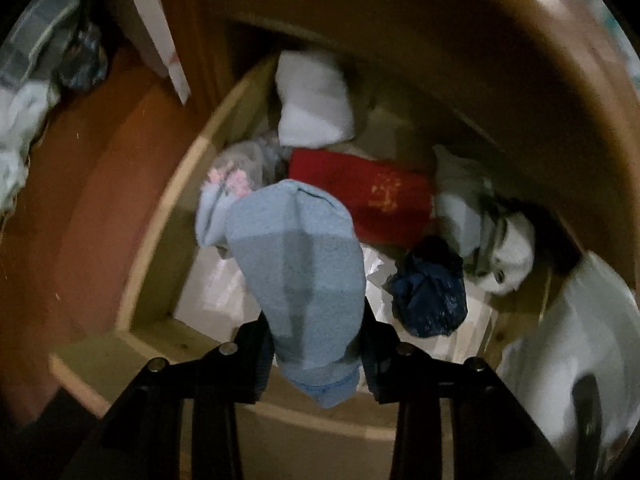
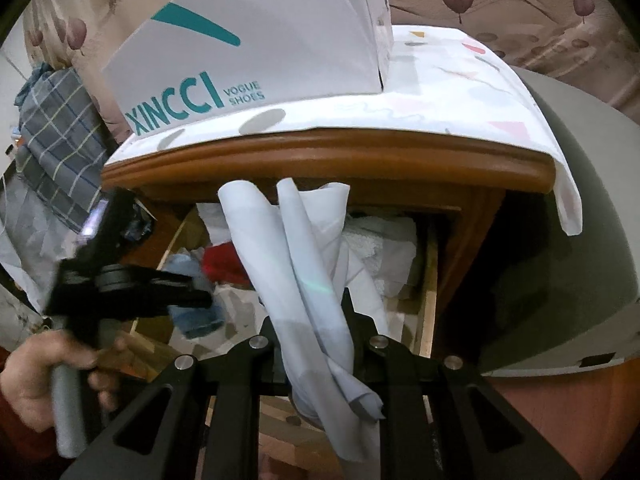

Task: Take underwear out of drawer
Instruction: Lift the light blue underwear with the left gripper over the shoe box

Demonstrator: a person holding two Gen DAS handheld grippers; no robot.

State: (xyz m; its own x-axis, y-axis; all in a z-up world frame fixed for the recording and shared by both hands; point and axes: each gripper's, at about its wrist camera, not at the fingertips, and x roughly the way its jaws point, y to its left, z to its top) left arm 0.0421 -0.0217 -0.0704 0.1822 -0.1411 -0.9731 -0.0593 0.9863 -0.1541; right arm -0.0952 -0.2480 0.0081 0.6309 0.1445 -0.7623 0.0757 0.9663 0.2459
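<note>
The wooden drawer (image 1: 160,216) stands pulled out and is full of folded clothes. In the left wrist view my left gripper (image 1: 318,340) is shut on a light blue pair of underwear (image 1: 296,264), which hangs above the drawer's contents. In the right wrist view my right gripper (image 2: 316,344) is shut on a pale white-grey garment (image 2: 280,248) that trails over the drawer's front. The left gripper (image 2: 200,300) shows there too, in a person's hand (image 2: 36,376), with the blue underwear (image 2: 196,316) below it.
In the drawer lie a red cloth (image 1: 376,196), a white folded piece (image 1: 312,100), a dark blue bundle (image 1: 428,292) and a white-grey item (image 1: 504,248). On the nightstand top (image 2: 320,156) sits a white shoe box (image 2: 248,52). A plaid cloth (image 2: 60,140) hangs at the left.
</note>
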